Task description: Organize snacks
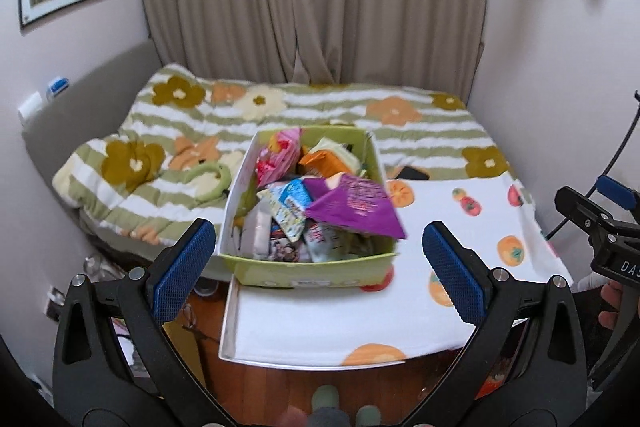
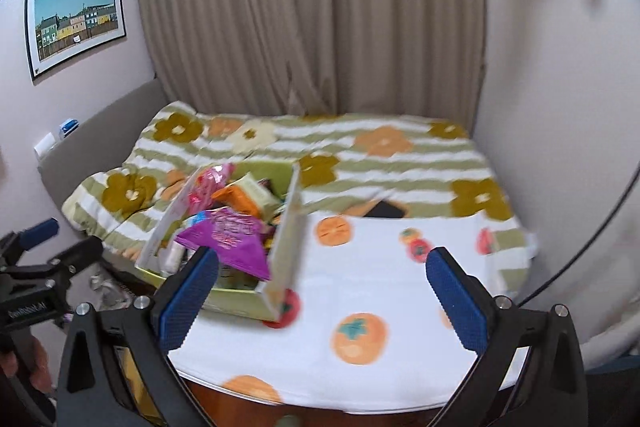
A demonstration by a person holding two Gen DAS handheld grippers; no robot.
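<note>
Snack box sitting heaped on the table, both hand-held grippers hanging released

The green snack box (image 1: 308, 259), piled with packets and topped by a purple packet (image 1: 352, 207), is standing on the persimmon-print table (image 1: 320, 327), straight ahead of the left hand-held gripper (image 1: 316, 263) and ahead-left of the right hand-held gripper (image 2: 320, 291). Both are gaping wide, holding nothing. Sorting could be starting or ending; any pick calls for closing on one loose packet.

Snack packets (image 1: 320, 203) fill a box (image 1: 308, 273) on the table (image 1: 320, 331), bed (image 1: 280, 107) behind.
</note>
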